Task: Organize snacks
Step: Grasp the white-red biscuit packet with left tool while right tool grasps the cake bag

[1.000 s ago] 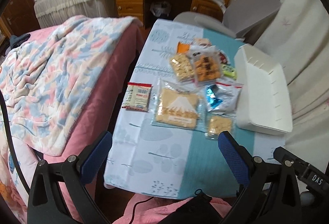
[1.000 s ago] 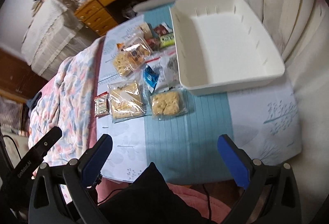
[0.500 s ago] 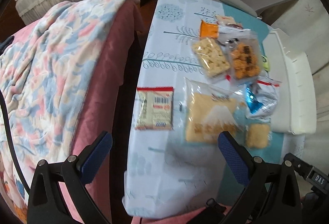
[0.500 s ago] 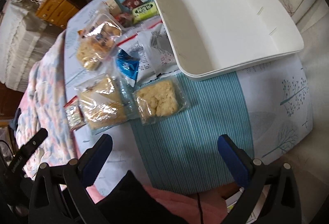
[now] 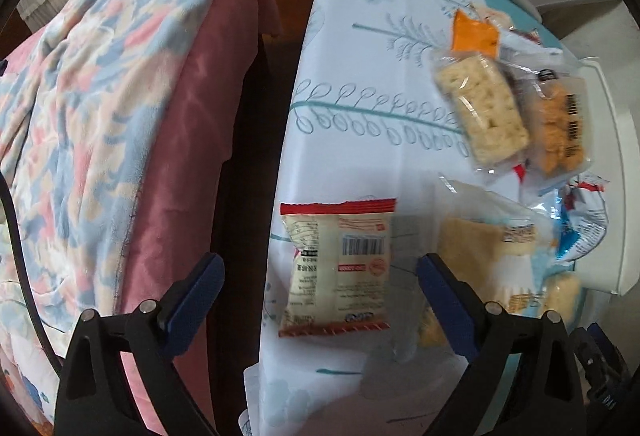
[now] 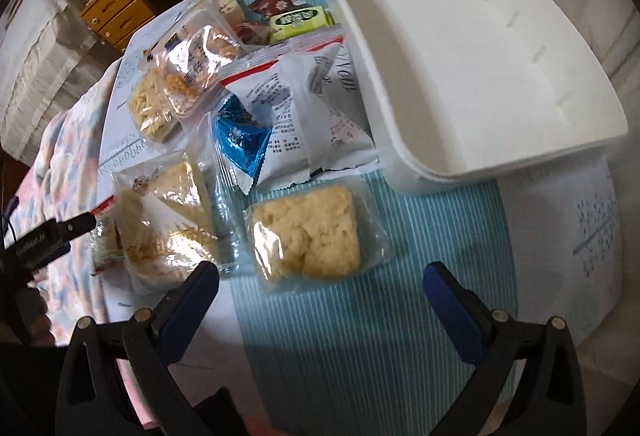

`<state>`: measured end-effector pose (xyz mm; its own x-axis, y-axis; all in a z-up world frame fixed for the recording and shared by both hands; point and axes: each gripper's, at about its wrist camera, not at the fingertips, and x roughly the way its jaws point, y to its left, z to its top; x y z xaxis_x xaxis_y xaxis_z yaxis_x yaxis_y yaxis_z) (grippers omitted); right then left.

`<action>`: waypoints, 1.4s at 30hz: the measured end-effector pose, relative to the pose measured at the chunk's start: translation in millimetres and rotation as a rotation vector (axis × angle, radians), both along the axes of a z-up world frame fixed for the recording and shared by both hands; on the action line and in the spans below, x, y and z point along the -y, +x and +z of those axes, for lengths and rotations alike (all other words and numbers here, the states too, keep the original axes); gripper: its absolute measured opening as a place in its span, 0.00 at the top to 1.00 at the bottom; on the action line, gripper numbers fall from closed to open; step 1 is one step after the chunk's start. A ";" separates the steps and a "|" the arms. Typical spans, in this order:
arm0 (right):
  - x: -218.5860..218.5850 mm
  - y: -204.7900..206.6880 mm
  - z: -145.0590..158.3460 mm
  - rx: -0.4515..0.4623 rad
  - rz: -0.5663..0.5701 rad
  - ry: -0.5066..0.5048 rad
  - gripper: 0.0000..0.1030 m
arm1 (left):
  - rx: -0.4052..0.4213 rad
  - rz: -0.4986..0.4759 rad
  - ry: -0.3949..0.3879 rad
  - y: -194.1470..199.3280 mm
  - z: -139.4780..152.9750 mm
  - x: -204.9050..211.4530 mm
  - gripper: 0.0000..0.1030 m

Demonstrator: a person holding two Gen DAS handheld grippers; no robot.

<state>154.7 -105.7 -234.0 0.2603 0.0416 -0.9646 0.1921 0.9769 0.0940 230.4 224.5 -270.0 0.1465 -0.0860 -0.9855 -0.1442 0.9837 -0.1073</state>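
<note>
The left gripper (image 5: 320,276) has dropped from a high, wide look over the table to a close hover straight above the red-edged packet (image 5: 336,268), which now lies between its blue pads; the jaws have just been closing a little, yet they stand released, the pads clear of the wrapper on both sides, gripping nothing. The right gripper (image 6: 320,284) has sunk as well and hangs spread and empty over the striped cloth, with the pale crumbly cake packet (image 6: 308,232) just beyond its tips at 12 o'clock. The white tray (image 6: 472,76), up at 1 o'clock in the right wrist view, holds nothing, and all the snacks lie on the table (image 5: 360,140) beside it: the cracker bag (image 5: 480,116) at 1 o'clock of the red-edged packet, the large clear biscuit bag (image 5: 480,256) at 3 o'clock just beside it. I judge that sorting has barely begun and the first pick is being lined up; the next move is probably to lower and pinch the red-edged packet.
</note>
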 end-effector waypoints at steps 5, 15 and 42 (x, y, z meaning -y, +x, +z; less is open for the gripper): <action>-7.7 0.6 -15.7 -0.002 0.013 -0.058 0.00 | -0.019 -0.009 -0.012 1.9 -15.1 -1.8 0.11; -12.7 2.9 -38.6 -0.027 0.037 -0.125 0.06 | -0.065 -0.007 -0.066 0.6 -31.6 -5.2 0.29; -68.3 -16.2 2.1 0.005 0.161 -0.056 0.34 | 0.033 0.067 -0.180 -13.4 -6.6 -41.1 0.57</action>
